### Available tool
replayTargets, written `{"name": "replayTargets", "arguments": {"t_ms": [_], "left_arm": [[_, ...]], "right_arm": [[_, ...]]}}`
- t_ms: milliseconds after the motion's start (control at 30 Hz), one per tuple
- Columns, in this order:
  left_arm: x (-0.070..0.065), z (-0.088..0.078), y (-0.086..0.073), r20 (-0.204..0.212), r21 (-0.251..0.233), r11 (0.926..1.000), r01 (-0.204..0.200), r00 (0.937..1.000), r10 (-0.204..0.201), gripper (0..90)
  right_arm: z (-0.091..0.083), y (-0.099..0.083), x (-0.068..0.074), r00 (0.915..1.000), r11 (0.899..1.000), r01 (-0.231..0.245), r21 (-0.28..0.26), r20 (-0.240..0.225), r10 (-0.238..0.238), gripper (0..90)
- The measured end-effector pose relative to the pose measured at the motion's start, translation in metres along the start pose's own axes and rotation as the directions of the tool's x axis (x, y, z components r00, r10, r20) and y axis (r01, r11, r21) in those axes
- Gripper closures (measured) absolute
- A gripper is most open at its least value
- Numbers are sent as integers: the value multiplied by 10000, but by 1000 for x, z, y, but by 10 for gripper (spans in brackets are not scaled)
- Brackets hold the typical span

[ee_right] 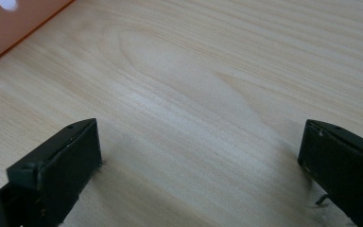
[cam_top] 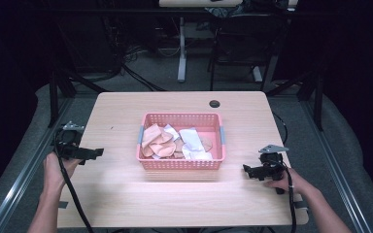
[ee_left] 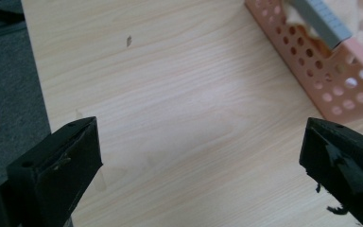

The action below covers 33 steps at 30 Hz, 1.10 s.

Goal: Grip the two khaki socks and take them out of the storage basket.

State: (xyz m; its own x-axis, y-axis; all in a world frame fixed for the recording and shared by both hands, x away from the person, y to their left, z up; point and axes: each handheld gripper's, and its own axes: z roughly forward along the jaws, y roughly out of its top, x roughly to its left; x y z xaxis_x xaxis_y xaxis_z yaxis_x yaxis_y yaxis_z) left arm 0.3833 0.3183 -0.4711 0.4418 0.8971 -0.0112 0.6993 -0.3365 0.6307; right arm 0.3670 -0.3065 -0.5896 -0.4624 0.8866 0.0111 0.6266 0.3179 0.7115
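Observation:
A pink perforated basket (cam_top: 180, 164) stands in the middle of the wooden table (cam_top: 126, 194), holding several peach and white cloths (cam_top: 161, 141). My left gripper (cam_top: 97, 153) rests at the table's left edge, held by a hand, its jaws pointing right toward the basket. In the left gripper view its jaws stand wide apart over bare wood (ee_left: 189, 118), with the basket (ee_left: 340, 85) at the upper right. My right gripper (cam_top: 246, 170) sits right of the basket, pointing left. Its jaws are wide apart over bare wood, with the basket's corner (ee_right: 9, 33) at the upper left.
A round cable hole (cam_top: 214, 103) sits near the table's far edge. Dark metal frame legs and cables stand on the floor beyond the table. Bare tabletop lies in front of the basket and to both sides of it.

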Motion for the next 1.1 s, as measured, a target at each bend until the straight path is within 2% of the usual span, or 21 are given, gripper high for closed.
{"name": "replayTargets", "arguments": {"t_ms": [200,500,800,1000,1100], "left_arm": [[-14,-7,25,132,-346,9980,-535,9985,539,0],[-37,-5,61,326,-151,9913,-1308,9908,1312,0],[-65,12,92,475,68,9808,-1947,9798,1942,0],[-82,29,110,662,465,9686,-2441,9683,2408,0],[-89,37,114,725,618,9644,-2573,9648,2528,0]], "right_arm": [[0,0,0,10000,10000,23,-34,38,-22,0],[0,0,0,10000,10000,9,-45,12,-9,0],[0,0,0,10000,10000,28,-21,-8,-28,0],[0,0,0,10000,10000,27,-20,-9,-27,0],[0,0,0,10000,10000,26,-28,-11,-26,0]]}}
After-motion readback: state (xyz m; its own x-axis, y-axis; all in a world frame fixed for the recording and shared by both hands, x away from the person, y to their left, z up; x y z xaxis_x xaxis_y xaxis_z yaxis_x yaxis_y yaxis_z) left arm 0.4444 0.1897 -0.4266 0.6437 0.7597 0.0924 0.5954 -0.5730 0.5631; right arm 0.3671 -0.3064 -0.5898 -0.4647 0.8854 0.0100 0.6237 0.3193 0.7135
